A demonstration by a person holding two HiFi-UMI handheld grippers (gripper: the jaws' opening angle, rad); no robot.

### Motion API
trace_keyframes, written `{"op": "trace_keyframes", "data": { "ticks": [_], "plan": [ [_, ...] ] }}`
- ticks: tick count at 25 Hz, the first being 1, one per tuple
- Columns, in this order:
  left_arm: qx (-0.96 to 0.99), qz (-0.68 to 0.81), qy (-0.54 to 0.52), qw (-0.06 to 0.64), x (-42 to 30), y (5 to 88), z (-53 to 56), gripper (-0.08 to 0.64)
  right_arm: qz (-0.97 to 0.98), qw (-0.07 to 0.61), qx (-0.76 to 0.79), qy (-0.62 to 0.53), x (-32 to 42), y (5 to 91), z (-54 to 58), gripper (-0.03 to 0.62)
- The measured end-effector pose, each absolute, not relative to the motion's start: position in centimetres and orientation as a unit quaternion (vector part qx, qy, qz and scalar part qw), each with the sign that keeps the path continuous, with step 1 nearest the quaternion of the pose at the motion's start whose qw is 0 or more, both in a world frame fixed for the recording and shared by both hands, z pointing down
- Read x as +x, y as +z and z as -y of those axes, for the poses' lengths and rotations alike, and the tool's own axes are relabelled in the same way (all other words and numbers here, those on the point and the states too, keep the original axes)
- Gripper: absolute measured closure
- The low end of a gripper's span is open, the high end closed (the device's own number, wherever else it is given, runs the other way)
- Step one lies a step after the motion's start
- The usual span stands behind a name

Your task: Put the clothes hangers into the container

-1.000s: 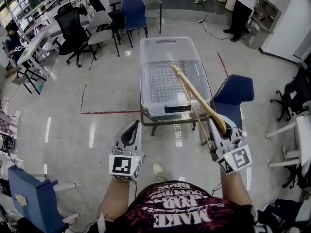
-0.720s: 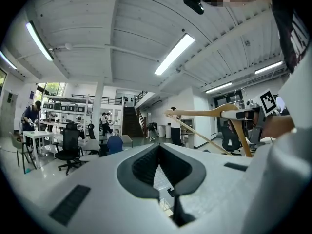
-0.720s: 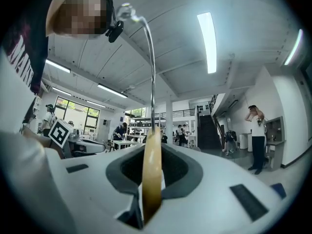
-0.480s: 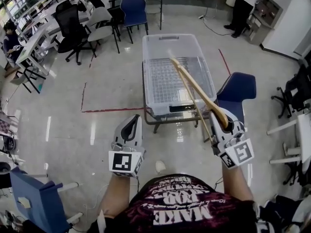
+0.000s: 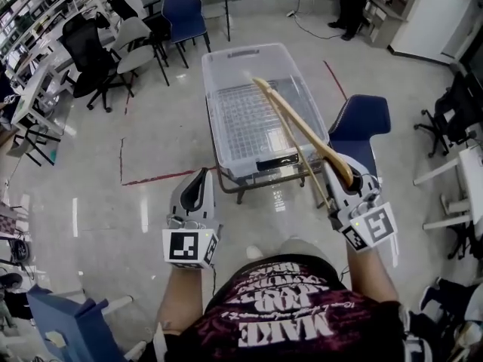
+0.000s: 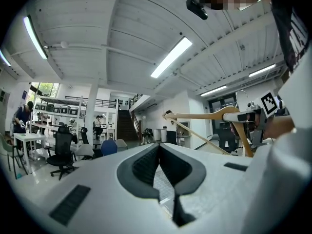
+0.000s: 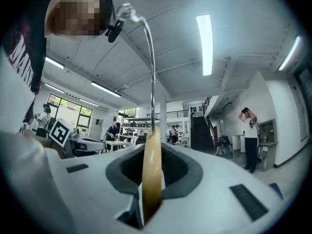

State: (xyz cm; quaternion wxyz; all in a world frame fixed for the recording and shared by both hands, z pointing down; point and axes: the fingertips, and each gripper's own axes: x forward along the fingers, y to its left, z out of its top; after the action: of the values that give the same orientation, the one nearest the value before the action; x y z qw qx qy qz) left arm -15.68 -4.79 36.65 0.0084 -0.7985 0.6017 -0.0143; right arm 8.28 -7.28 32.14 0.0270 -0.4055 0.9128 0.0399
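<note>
OK: right gripper clamps wooden hanger over clear container at 12 o'clock; left gripper closed, empty. Glossy floor, chairs at 11 o'clock.

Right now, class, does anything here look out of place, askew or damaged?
Nothing stands out. The tan wooden clothes hanger slants over the clear plastic container only because the right gripper holds it there; both look intact.

Head camera above my left gripper and right gripper, looking steeply down, their own cameras level along the jaws, hanger in all.
</note>
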Motion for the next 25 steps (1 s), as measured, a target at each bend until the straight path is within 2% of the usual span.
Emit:
{"op": "trace_keyframes", "data": {
  "ticks": [7, 17, 25],
  "plan": [
    [-0.808, -0.589, -0.021, -0.003, -15.7, 37.4, 7.1, 0.554, -0.909, 0.034, -0.414, 0.033, 8.1, 32.8, 9.6, 0.532],
    [-0.811, -0.583, -0.044, 0.002, -14.7, 37.0, 15.7, 0.554, -0.913, 0.042, -0.406, 0.015, 8.0, 33.3, 18.8, 0.532],
    [-0.800, -0.599, -0.046, -0.008, -14.8, 37.7, 21.4, 0.554, -0.926, 0.020, -0.378, 0.010, 6.8, 34.1, 25.4, 0.532]
  ]
}}
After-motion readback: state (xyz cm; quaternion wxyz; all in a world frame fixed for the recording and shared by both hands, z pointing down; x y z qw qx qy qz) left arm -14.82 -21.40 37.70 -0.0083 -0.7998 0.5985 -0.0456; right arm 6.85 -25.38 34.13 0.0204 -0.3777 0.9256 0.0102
